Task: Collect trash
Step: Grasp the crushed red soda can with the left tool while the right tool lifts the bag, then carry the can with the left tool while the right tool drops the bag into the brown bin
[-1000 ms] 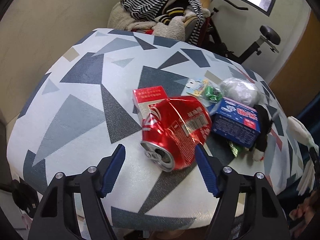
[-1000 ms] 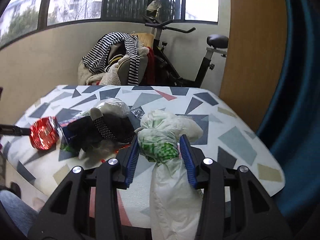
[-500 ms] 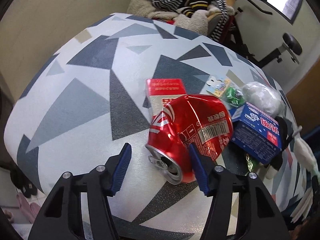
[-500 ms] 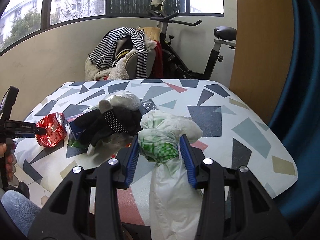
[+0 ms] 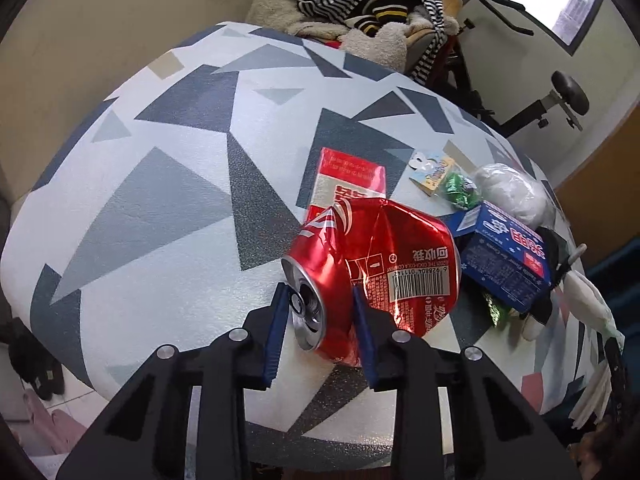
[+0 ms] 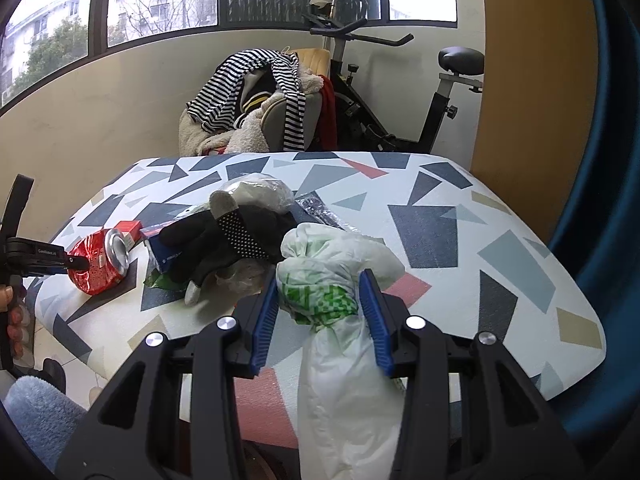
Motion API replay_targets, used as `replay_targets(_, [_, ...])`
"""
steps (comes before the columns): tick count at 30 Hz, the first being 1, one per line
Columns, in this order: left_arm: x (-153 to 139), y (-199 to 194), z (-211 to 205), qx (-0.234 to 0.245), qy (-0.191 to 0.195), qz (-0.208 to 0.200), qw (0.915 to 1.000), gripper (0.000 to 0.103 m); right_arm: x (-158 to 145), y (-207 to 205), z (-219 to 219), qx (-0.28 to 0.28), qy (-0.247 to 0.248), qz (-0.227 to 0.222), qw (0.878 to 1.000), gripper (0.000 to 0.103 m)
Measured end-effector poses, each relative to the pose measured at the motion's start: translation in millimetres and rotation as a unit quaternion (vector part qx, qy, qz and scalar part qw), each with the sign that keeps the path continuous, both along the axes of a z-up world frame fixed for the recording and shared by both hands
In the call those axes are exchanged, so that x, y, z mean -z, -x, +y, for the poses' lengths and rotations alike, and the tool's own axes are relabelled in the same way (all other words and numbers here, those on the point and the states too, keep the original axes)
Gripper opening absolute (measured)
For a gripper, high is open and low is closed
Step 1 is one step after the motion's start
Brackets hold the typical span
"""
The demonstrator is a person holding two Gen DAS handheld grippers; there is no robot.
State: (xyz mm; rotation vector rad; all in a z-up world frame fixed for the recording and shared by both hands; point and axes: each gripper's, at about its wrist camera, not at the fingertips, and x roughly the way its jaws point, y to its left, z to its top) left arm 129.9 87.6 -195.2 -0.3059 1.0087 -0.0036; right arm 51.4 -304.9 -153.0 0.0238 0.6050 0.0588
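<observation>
A crushed red soda can (image 5: 384, 256) lies on its side near the front edge of the triangle-patterned table (image 5: 180, 184). My left gripper (image 5: 318, 312) is closing on the can's top end, and both blue pads touch it. The right wrist view shows the same can (image 6: 98, 260) at the far left with a left finger (image 6: 76, 263) against it. My right gripper (image 6: 318, 304) is shut on the bunched neck of a white plastic bag with green print (image 6: 340, 256), whose lower part hangs over the table's edge.
Behind the can lie a red carton (image 5: 352, 176), a blue box (image 5: 508, 264), a green wrapper (image 5: 460, 188), crumpled clear plastic (image 5: 508, 192) and a black glove (image 6: 224, 236). A chair piled with clothes (image 6: 260, 100) and an exercise bike (image 6: 400, 92) stand beyond the table.
The left jaws have narrowed from wide apart to touching the can's top end, and the gripper has rolled a little. The right gripper still holds the bag in the same spot.
</observation>
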Motion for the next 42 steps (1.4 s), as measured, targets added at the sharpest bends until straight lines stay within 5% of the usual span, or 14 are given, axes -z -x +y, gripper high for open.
replay_targets(15, [-55.8, 74.5, -40.2, 0.054, 0.018, -0.08, 0.9952, 0.031, -19.4, 28.7, -7.0, -0.026, -0.015, 0.004, 1.0, 0.043])
replay_targets(22, [-68.0, 108.5, -52.8, 0.073, 0.023, -0.094, 0.9926, 0.031, -17.2, 61.3, -4.6, -0.111, -0.078, 0.07, 0.988, 0.043])
replay_targets(32, [-72.2, 142.4, -48.4, 0.072, 0.015, -0.103, 0.992, 0.031, 27.3, 86.3, 54.5, -0.267, -0.119, 0.239, 0.926, 0.041])
replay_targets(42, [-75.1, 157.8, -39.3, 0.066, 0.013, -0.11, 0.9917, 0.031, 62.7, 95.4, 100.8, -0.323, -0.133, 0.318, 0.882, 0.039])
